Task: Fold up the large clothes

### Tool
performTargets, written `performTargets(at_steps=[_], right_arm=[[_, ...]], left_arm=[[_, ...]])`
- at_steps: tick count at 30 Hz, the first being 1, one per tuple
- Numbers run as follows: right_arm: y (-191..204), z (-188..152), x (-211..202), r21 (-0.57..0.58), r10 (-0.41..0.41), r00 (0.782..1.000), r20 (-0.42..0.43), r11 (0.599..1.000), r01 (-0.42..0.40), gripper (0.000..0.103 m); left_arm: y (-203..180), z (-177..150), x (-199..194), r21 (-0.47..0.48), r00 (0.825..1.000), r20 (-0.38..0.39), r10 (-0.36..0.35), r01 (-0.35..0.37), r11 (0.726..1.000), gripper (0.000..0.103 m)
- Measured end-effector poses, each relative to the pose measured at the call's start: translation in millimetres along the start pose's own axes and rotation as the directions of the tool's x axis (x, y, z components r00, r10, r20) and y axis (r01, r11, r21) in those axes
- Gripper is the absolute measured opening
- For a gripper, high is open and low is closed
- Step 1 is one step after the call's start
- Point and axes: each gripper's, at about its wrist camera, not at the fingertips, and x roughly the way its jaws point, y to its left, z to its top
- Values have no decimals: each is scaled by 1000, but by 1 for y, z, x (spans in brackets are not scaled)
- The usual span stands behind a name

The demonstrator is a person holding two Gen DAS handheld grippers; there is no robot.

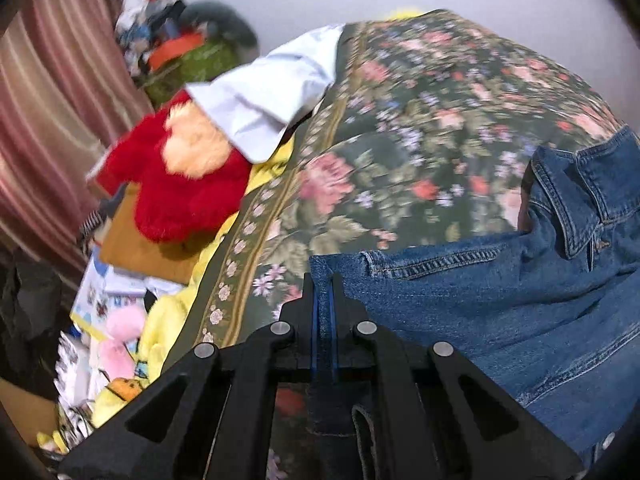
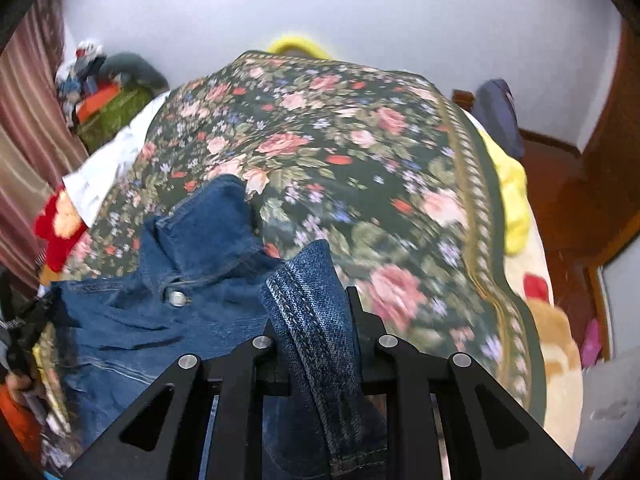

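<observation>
A blue denim jacket [image 1: 500,304] hangs between my two grippers over a bed with a dark green floral cover [image 1: 420,120]. My left gripper [image 1: 323,280] is shut on one edge of the jacket, with the cloth running off to the right. My right gripper [image 2: 316,292] is shut on a stitched hem of the same jacket [image 2: 168,304], whose collar and a metal button show to the left. The floral cover [image 2: 340,152] fills the middle of the right wrist view.
Left of the bed lie a red plush toy [image 1: 180,188], a pale blue shirt [image 1: 264,96], yellow bedding, boxes and a striped curtain [image 1: 52,100]. A yellow blanket [image 2: 512,192] and wooden floor [image 2: 560,184] are on the right. A white wall is behind.
</observation>
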Motion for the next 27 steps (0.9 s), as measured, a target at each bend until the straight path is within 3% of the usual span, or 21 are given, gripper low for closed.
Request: performTargets(at_steps=[5, 11, 14, 16, 19, 23, 27], right_arm=[[0, 9, 40, 3, -56, 998, -39, 998, 56, 17], [-30, -7, 65, 40, -22, 995, -100, 999, 26, 20], [-39, -15, 66, 54, -9, 990, -142, 998, 17, 35], [-43, -19, 64, 60, -23, 986, -168, 998, 34, 58], [-45, -23, 51, 37, -63, 986, -152, 997, 69, 77], [-44, -26, 23, 33, -45, 992, -122, 998, 49, 77], [-38, -30, -21, 16, -26, 998, -61, 999, 27, 77]], left_arm=[[5, 5, 19, -20, 999, -43, -16, 15, 1000, 7], [-13, -3, 29, 99, 997, -21, 76, -73, 992, 10], [-14, -5, 27, 124, 996, -23, 82, -79, 989, 12], [-9, -5, 24, 111, 997, -41, 61, -56, 992, 14], [-1, -6, 14, 74, 997, -70, 22, -17, 997, 17], [9, -11, -8, 44, 997, -72, -17, 20, 999, 25], [15, -14, -41, 54, 999, -32, 13, -12, 998, 33]])
